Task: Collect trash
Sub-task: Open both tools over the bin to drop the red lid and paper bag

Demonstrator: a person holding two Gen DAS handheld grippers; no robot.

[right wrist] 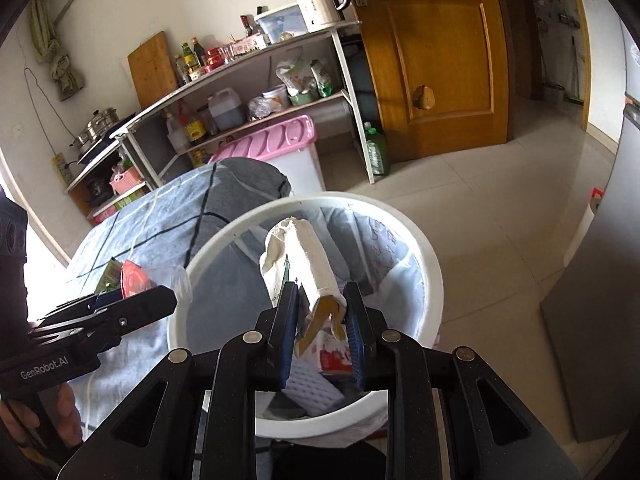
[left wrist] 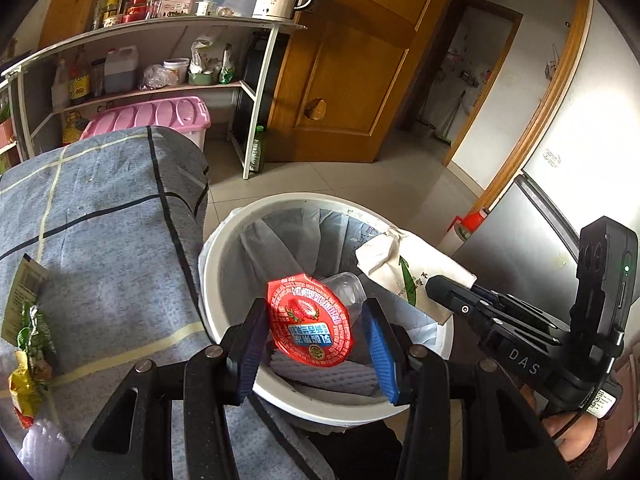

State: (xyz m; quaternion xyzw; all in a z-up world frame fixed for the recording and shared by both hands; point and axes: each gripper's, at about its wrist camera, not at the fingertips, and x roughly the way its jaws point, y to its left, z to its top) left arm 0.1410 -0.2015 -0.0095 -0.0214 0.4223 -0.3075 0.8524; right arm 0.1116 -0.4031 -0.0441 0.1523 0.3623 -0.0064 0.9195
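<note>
1. Over the white bin (left wrist: 224,280), in the left wrist view, the left gripper (left wrist: 316,344) has its blue fingers (left wrist: 252,348) closed on a small plastic cup (left wrist: 310,322) with a red foil lid, and holds it above the bin opening. The cup looks very light and thin, so I think it can crush or slip if it is squeezed more; the sides under the lid rim seem the best place to hold. More wrappers (left wrist: 28,340) lie on the blue blanket (left wrist: 112,240) at the left, soft and crinkly, easy to pinch at an edge. The right gripper (left wrist: 452,292) comes in from the right with a white carton (left wrist: 404,268)

2. In the right wrist view, the right gripper (right wrist: 322,320) has its fingers (right wrist: 354,332) closed on the folded end of the flattened carton (right wrist: 304,264), which stands up over the bin (right wrist: 432,280). It looks empty, light and fairly stiff, so a hold at one end seems enough. The left gripper (right wrist: 160,300) is at the left, near the bin rim
</note>
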